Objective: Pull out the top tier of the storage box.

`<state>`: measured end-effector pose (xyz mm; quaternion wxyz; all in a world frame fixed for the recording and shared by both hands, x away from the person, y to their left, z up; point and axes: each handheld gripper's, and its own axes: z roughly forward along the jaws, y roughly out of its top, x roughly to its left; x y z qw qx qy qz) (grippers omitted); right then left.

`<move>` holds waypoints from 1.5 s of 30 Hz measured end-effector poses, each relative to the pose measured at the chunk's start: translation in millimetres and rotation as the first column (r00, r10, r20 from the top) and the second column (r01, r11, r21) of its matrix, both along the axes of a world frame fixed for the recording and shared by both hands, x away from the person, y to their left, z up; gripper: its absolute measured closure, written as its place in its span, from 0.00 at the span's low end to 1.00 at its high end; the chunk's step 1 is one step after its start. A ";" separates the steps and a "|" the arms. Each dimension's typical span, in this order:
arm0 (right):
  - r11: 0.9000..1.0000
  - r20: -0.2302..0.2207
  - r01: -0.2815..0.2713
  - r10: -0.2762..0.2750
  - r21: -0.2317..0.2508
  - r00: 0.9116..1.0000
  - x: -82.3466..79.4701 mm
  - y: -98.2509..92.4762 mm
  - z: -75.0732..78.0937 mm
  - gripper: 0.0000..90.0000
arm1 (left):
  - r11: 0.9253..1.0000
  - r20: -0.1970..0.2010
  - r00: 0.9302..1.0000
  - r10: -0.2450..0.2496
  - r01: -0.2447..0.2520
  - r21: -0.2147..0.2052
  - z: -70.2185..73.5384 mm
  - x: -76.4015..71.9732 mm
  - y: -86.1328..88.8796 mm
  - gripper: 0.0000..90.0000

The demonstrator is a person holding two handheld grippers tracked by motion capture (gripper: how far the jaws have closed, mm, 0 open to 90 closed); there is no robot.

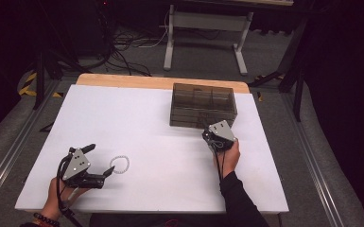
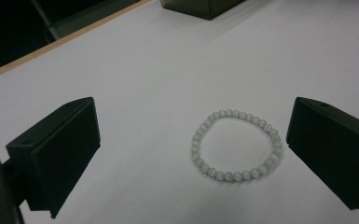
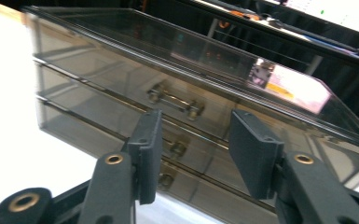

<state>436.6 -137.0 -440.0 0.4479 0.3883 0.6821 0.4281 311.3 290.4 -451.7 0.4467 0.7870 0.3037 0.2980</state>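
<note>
Nearest the lens, the left gripper (image 1: pixel 100 161) sits low at the near-left of the table (image 1: pixel 137 113), jaws spread wide and gripping nothing. Between those jaws lies the bracelet (image 2: pixel 237 145), a ring of pale beads flat on the white top, closer to the right-hand jaw and apart from both. From above, the bracelet (image 1: pixel 120 164) lies just off the tips. Across to the right now: the right gripper (image 1: pixel 208 135) is up against the front of the box (image 1: pixel 203 105), a smoky clear set of drawers. Its jaws stand part-way apart, nothing pinched, in front of the drawers, with the middle handle (image 3: pixel 178 148) in the gap between them and the top handle (image 3: pixel 176 101) just above.
</note>
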 end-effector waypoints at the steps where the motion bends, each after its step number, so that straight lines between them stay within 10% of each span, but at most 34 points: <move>1: 1.000 0.002 0.005 -0.005 -0.001 1.000 0.7 -0.2 -0.4 0.65 | 1.000 0.001 1.000 -0.002 0.002 0.002 0.1 0.0 0.1 0.04; 29: 0.990 0.048 0.085 -0.080 -0.108 0.996 10.8 14.3 -9.5 0.81 | 1.000 0.013 1.000 0.003 -0.003 -0.008 1.1 -1.4 0.2 0.04; 45: 0.992 0.049 0.103 -0.100 -0.071 0.994 11.2 18.4 -11.4 0.89 | 1.000 0.015 1.000 0.007 -0.007 -0.001 1.1 -1.4 -0.3 0.04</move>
